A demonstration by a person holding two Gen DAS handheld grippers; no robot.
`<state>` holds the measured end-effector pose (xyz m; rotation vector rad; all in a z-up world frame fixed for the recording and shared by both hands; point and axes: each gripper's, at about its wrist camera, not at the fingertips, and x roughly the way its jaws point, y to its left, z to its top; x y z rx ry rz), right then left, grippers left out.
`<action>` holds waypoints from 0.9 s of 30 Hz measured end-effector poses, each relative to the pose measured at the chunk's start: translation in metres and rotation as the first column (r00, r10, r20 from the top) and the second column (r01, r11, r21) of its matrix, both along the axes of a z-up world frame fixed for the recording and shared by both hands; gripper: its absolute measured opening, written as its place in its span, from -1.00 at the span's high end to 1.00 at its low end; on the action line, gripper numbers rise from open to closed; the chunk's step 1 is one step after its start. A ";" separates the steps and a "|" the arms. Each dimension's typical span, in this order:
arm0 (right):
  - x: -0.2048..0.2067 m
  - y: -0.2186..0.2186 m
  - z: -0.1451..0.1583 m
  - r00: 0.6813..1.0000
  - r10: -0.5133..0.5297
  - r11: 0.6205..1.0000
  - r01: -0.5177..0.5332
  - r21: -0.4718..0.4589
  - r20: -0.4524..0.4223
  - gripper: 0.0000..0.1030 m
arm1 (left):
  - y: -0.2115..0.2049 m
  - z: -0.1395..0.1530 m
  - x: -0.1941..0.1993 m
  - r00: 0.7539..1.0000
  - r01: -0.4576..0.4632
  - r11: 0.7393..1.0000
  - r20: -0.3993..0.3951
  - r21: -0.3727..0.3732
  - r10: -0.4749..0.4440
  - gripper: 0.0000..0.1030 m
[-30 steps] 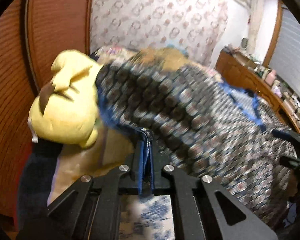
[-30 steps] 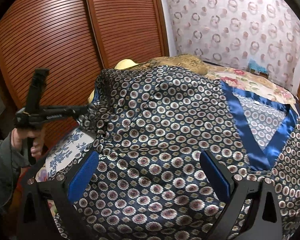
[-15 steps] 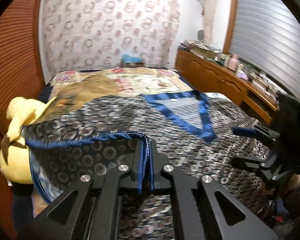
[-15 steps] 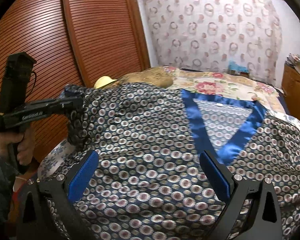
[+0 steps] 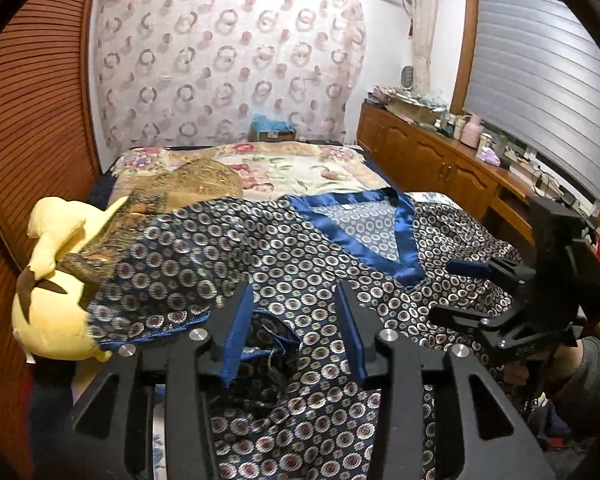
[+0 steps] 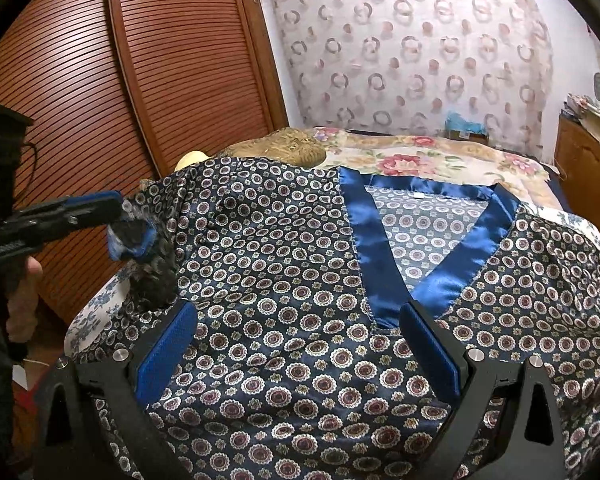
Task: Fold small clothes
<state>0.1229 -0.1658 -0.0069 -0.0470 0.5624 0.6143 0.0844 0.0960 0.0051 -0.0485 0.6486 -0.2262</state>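
Left gripper (image 5: 294, 332): fingers spread wide, nothing pinched; a crumpled blue-edged sleeve end lies loose in the gap between them.
Right gripper (image 6: 298, 350): blue pads (image 6: 166, 350) held wide apart, low over the cloth, gripping nothing.
Garment: the patterned top (image 6: 300, 280), dark blue with ringed dots and a satin V-neck trim (image 6: 362, 240), lies spread front-up under and ahead of both pairs of fingers; the neckline sits ahead of the right gripper's right finger.
Sleeve (image 5: 156, 292): folded in across the body, just left of the left gripper's left finger.
Yellow plush toy (image 5: 52, 320): left of the left fingers, partly covered by the sleeve edge.
Brown furry cushion (image 5: 196, 180): beyond the garment, ahead and left of the left fingers.
Surface: a bed (image 5: 300, 168) with a floral cover, visible past the collar.
Wardrobe doors (image 6: 160, 60): slatted reddish wood, close along the left side.
Far wall: a curtain (image 5: 228, 60) printed with rings hangs behind the bed.
Right side: a wooden sideboard (image 5: 432, 156) crowded with small items, under a shuttered window (image 5: 540, 80).
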 end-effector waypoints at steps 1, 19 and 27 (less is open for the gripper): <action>0.001 0.003 0.001 1.000 0.007 1.000 -0.007 -0.004 0.000 -0.96 | 0.004 0.003 -0.004 1.000 -0.009 1.000 0.010 0.005 0.009 0.11; 0.005 0.139 0.012 0.942 0.334 0.940 -0.330 -0.082 0.038 -0.61 | 0.098 0.006 -0.052 0.970 -0.230 0.973 0.073 -0.012 0.230 -0.51; -0.002 0.224 -0.012 0.866 0.501 0.843 -0.492 -0.215 -0.019 -0.50 | 0.126 -0.003 -0.071 0.954 -0.288 0.957 0.073 -0.029 0.290 -0.51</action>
